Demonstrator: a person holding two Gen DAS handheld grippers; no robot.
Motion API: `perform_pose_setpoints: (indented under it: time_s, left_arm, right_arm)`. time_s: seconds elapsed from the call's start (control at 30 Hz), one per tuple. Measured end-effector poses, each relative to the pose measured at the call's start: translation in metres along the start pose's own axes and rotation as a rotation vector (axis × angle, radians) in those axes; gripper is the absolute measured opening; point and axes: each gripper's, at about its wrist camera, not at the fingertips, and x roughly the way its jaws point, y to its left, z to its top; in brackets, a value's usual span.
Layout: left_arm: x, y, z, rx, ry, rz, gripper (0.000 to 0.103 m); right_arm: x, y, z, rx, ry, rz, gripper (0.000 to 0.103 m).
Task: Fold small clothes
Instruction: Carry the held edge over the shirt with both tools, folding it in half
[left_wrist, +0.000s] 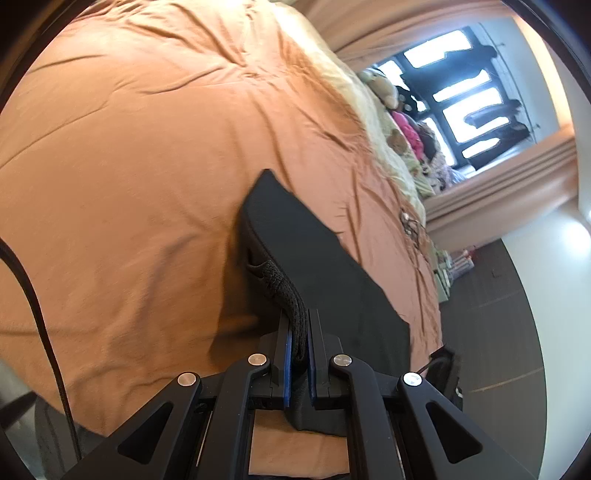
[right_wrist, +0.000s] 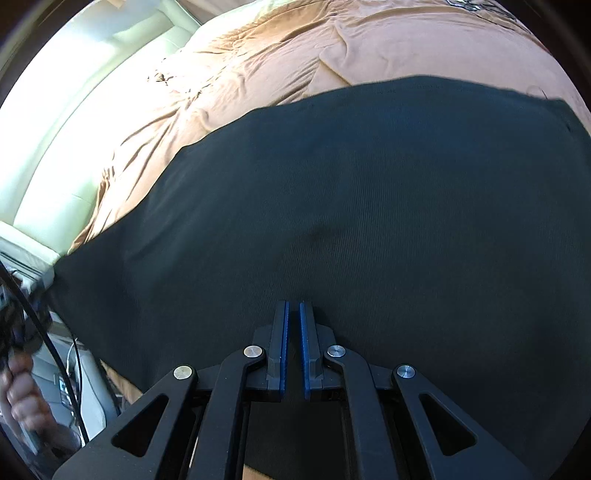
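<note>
Here, left hand-held gripper (left_wrist: 299, 332) clamping black garment (left_wrist: 314, 258) over orange bedspread (left_wrist: 129, 166); right hand-held gripper (right_wrist: 292, 325) closed on it.

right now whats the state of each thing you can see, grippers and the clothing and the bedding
left gripper: shut on the ribbed edge of the black garment
right gripper: shut on the black garment's near edge, as far as the frames show
black garment: spread wide, held by both grippers, partly resting on the cover
orange bed cover: wrinkled, lying under the garment
</note>
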Motion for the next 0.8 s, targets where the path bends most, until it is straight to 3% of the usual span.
perform_pose_setpoints:
  time_s: [0.5,0.8]
  left_arm:
    - [0.019,-0.092,0.011,0.16,0.007,-0.059,0.006]
    - [0.033,-0.158,0.002,0.277,0.033,-0.114,0.006]
  right_arm:
    - [-0.022,-0.022,-0.053,0.054,-0.043,0.132,0.003]
    - [-0.024,-0.038,-0.06,0.099,-0.063,0.194,0.003]
